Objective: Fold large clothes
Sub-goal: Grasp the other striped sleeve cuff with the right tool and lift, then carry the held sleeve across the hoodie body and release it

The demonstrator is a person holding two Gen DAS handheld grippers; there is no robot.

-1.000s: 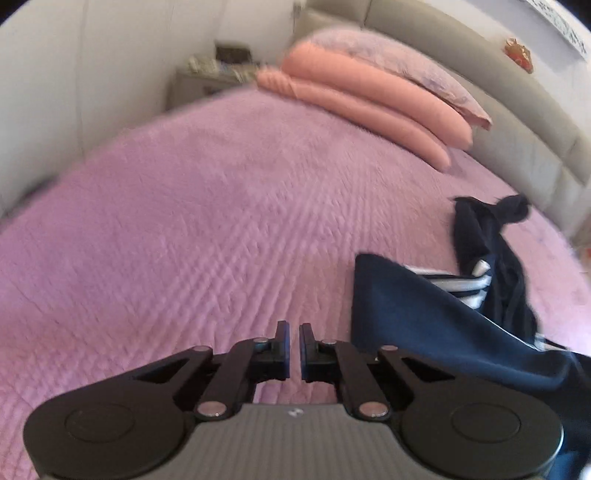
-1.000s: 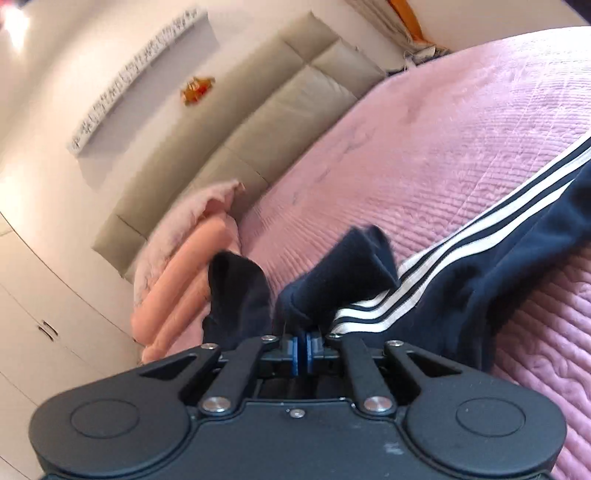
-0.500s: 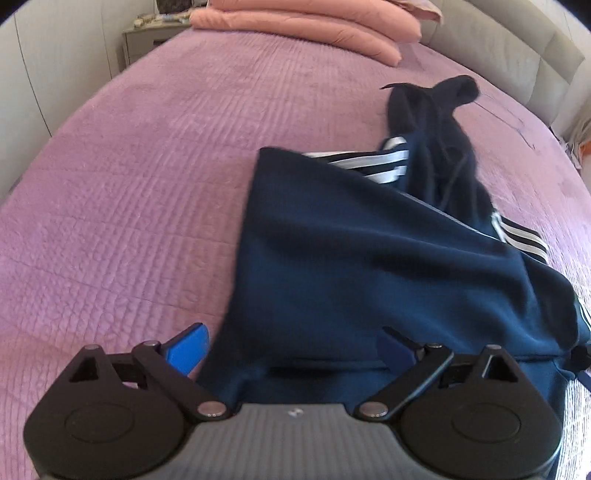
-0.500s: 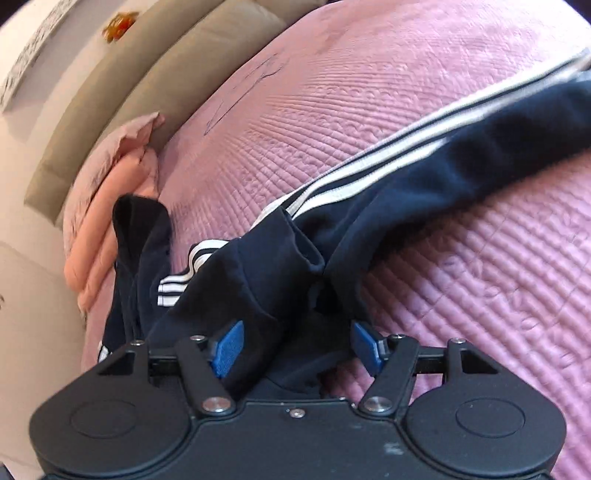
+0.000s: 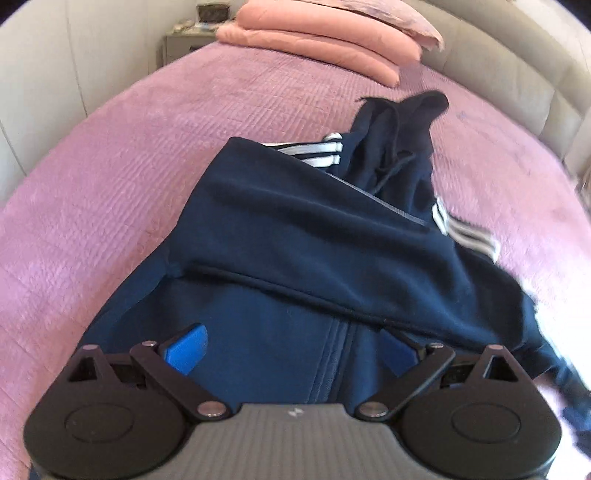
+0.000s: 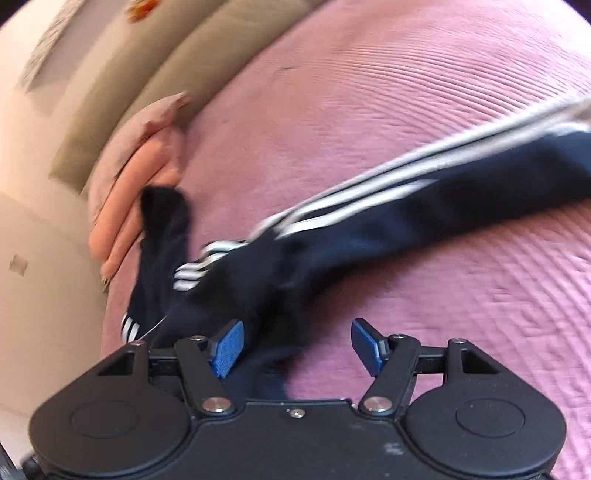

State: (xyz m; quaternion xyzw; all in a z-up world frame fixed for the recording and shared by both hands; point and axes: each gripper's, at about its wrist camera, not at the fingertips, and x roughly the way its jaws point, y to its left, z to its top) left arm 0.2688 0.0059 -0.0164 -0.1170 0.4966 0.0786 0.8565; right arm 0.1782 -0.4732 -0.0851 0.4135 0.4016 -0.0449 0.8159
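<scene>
A navy hooded jacket with white sleeve stripes lies partly folded on the pink bedspread. Its hood points toward the pillows. My left gripper hangs wide open just above the jacket's lower front, blue pads apart, nothing pinched. In the right wrist view the same jacket trails a striped sleeve off to the right. My right gripper is open over the jacket's near edge; cloth lies under the left pad, not gripped.
Salmon and pink pillows are stacked at the head of the bed against a beige padded headboard. A bedside cabinet stands at the far left corner. White wall panels run along the bed's side.
Both grippers were shut a second ago, the right one on jacket cloth; both have opened and released. Both hands have drawn back along the jacket, so more of it fills the views.
</scene>
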